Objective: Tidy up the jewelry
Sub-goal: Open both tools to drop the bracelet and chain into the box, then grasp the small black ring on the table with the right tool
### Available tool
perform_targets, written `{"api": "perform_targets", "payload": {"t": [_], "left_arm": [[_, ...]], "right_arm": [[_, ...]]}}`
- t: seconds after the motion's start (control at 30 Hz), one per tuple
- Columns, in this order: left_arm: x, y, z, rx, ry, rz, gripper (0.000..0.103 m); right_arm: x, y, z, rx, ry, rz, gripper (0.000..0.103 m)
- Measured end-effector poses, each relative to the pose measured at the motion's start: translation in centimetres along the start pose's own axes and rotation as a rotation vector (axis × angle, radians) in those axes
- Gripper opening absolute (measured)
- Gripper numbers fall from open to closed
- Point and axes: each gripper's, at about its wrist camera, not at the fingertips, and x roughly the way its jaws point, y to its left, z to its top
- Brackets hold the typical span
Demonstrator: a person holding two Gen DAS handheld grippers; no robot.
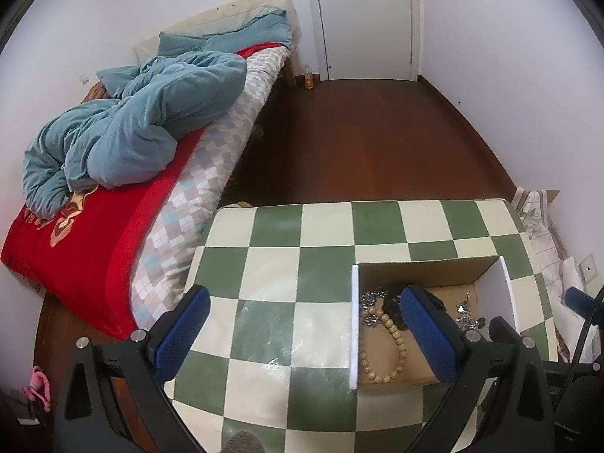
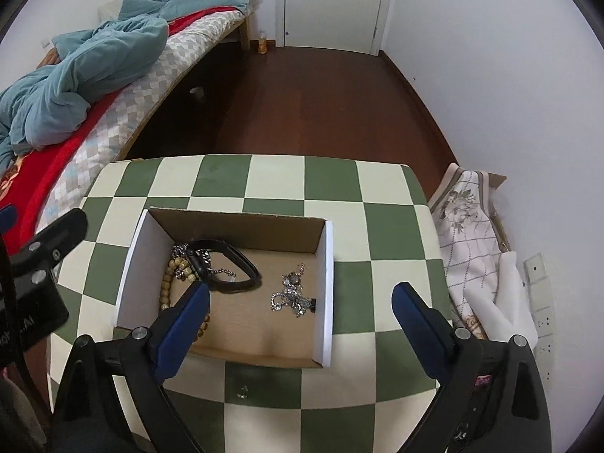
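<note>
Apparently near done: open brown cardboard box (image 2: 234, 294) on green-and-cream checkered table (image 2: 339, 173) holds wooden bead bracelet (image 1: 381, 343) at 9 o'clock, black band (image 2: 230, 264) at 11, silver chain tangle (image 2: 292, 294) at 3. Left gripper (image 1: 305, 336) and right gripper (image 2: 302, 324) both gape empty. Nothing loose visible outside.

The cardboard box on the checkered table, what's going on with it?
A person is sorting jewelry with two handheld claws. The cardboard box already holds a wooden bead bracelet, a black band and a tangle of silver chains. Both the left claw and right claw hang open and empty over the checkered table.
</note>
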Motion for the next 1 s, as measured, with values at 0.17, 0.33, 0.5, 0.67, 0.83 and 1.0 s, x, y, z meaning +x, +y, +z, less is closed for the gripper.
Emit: {"api": "perform_targets", "payload": {"t": [0.17,0.33,0.5,0.67,0.83,1.0], "left_arm": [[-1.0,0.6,-0.3,-0.011,-0.016,0.018,0.103],[-2.6,1.2,-0.8,-0.027,-0.028,0.011,0.103],[-4.6,1.5,-1.2,-0.036,-0.043,0.010,0.103],[-6.9,1.7,-2.1,-0.037,-0.065,0.003,0.103],[-9.4,1.7,-3.4,-0.038,-0.079,-0.008,0.103],[-12.2,1.8,-4.6,-0.048,-0.108,-0.018,0.103]], "right_arm": [[-0.6,0.2,-0.5,-0.004,0.001,-0.029,0.103],[-1.7,0.1,-0.8,0.002,-0.008,-0.021,0.103],[-3.9,0.0,-1.3,0.016,-0.036,-0.014,0.103],[-6.8,-0.4,-2.2,0.032,-0.075,-0.014,0.103],[-9.6,-0.9,-3.1,0.047,-0.112,-0.014,0.103],[-12.6,-1.5,-4.5,0.066,-0.145,0.020,0.103]]}}
